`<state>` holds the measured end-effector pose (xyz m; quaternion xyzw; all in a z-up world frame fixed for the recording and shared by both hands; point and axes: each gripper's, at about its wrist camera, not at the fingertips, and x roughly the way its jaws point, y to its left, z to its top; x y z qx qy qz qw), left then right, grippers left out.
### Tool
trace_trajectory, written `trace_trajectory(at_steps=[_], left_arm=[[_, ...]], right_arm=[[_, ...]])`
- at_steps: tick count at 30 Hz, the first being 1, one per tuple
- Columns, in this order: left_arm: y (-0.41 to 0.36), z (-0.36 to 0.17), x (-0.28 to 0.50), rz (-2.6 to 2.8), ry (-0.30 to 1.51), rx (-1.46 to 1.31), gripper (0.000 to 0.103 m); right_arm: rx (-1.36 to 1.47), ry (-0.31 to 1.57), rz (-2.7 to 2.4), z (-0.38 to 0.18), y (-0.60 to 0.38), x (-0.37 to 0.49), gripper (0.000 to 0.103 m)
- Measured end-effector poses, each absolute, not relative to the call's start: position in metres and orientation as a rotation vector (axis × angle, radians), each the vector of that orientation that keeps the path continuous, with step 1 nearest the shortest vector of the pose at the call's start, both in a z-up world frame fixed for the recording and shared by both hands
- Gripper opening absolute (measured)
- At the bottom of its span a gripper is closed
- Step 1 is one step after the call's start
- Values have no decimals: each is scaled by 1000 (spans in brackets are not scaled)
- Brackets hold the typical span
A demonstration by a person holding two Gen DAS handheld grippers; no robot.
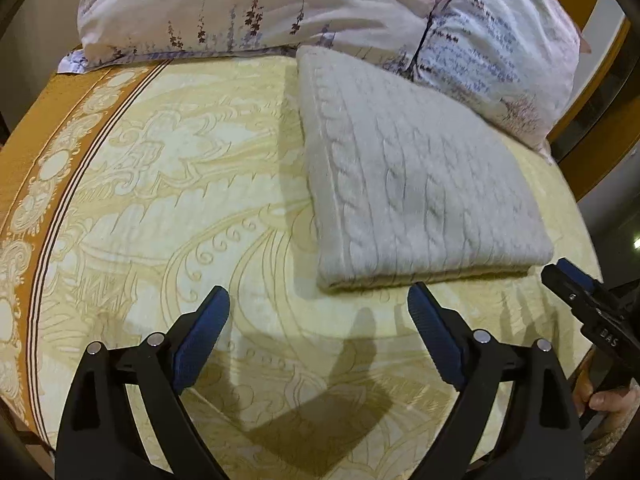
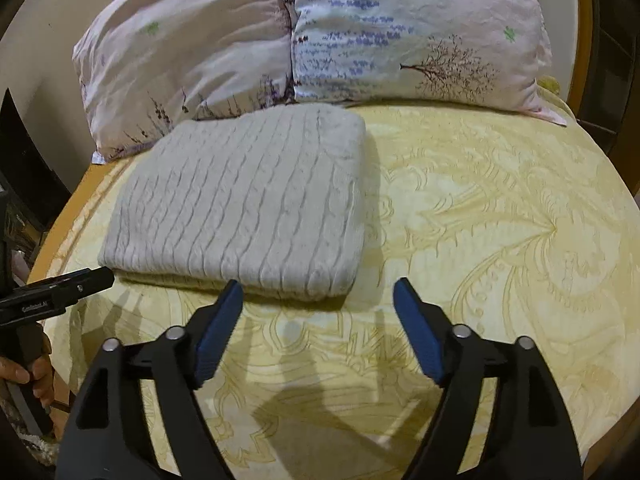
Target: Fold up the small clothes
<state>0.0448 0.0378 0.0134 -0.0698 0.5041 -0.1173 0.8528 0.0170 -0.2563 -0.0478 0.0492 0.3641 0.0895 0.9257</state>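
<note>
Hovering wide open and empty, left gripper (image 1: 318, 310) and right gripper (image 2: 318, 300) flank the folded sweater (image 1: 416, 184), centre frame; a careless nudge could undo it.

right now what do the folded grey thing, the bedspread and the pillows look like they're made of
Folded sweater: looks like soft, matte grey cable knit, probably wool or acrylic; raised braided ribs and a fuzzy surface show it.
Bedspread: seems a plush, velvety cream-and-gold fabric; the scroll pattern has a soft sheen.
Pillows: thin, smooth woven cases, likely cotton or a blend; fine creases and a printed lavender design.
</note>
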Motion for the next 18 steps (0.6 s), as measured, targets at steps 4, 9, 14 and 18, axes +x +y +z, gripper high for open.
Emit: trace_trajectory(at_steps=[4,9,14,18], left_arm=[[29,8,43,-232,1080,-105,95],[17,5,41,-207,1089,-21,99],[11,0,41,-196,1105,14,102],[7,-3,40,-174,1113,59,102]], right_arm=[[71,771,167,-55,-247,18,90],[45,792,136,-63,-239,18,96],[31,806,119,-67,-236,20,101],[26,833,102,-72,-235,23,101]])
